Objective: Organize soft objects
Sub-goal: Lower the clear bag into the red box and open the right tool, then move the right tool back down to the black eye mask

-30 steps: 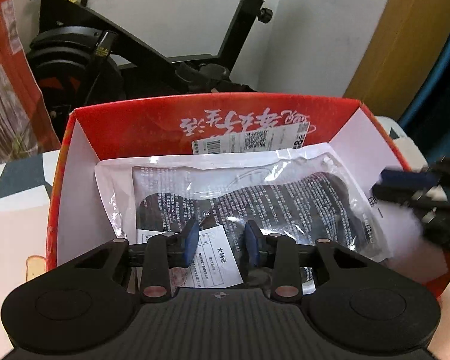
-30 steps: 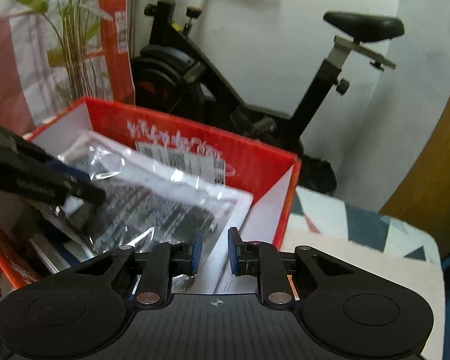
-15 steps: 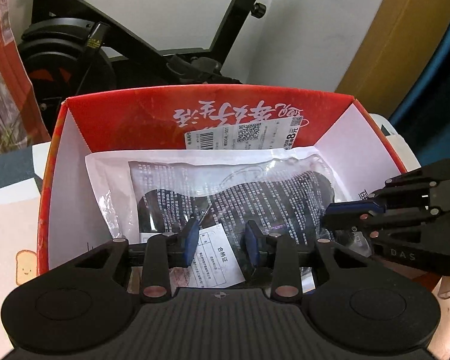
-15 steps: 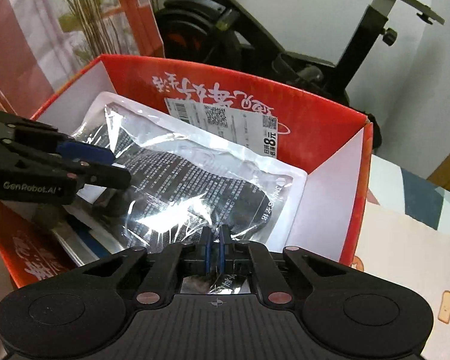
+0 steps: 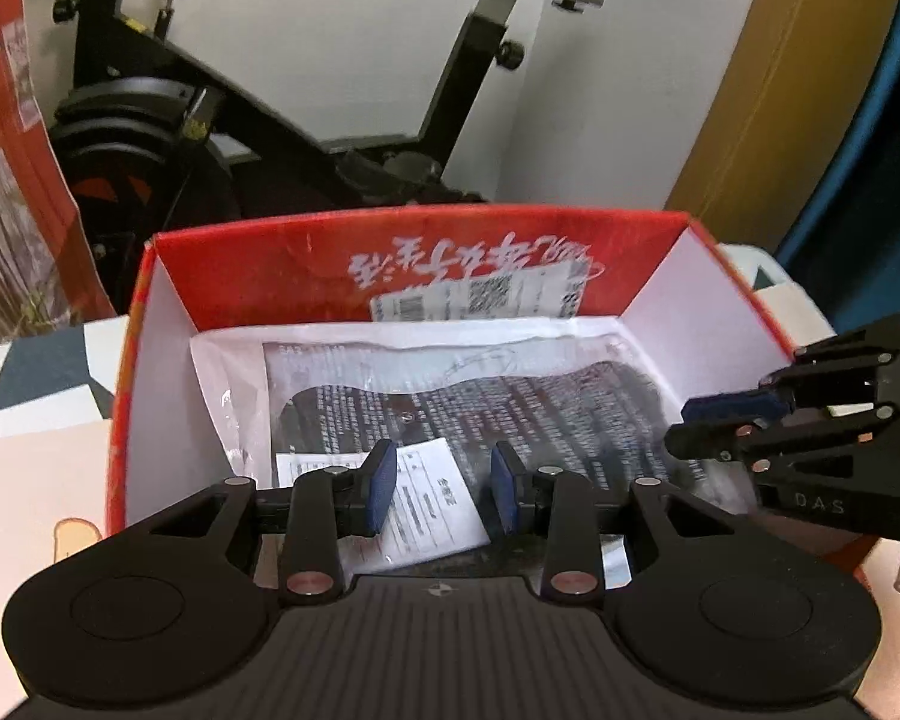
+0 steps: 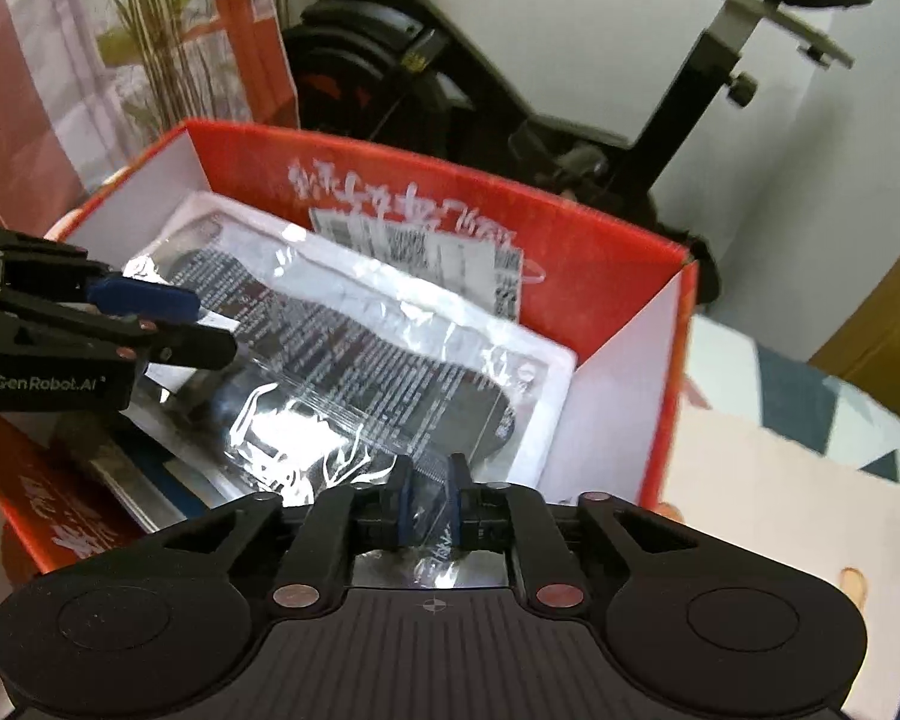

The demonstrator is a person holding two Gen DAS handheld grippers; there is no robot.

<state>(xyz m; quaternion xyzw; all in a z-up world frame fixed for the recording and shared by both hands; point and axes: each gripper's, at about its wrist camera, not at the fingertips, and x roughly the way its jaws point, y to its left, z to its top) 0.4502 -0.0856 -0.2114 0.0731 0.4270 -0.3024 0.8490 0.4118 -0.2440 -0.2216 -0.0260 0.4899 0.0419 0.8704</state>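
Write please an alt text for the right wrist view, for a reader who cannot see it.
The right tool is shut on the near edge of a clear plastic bag holding something dark, which lies in an open red box. The left tool reaches over the bag from the left. An exercise bike stands behind the box.

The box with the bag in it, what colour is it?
The box is red with white inside walls, clearest in the left wrist view.

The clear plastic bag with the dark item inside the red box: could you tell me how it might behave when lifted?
The clear plastic bag is wrinkled and glossy, so probably floppy and slippery. The right gripper pinches only its film edge, so it would likely sag. It looks flat, probably light.
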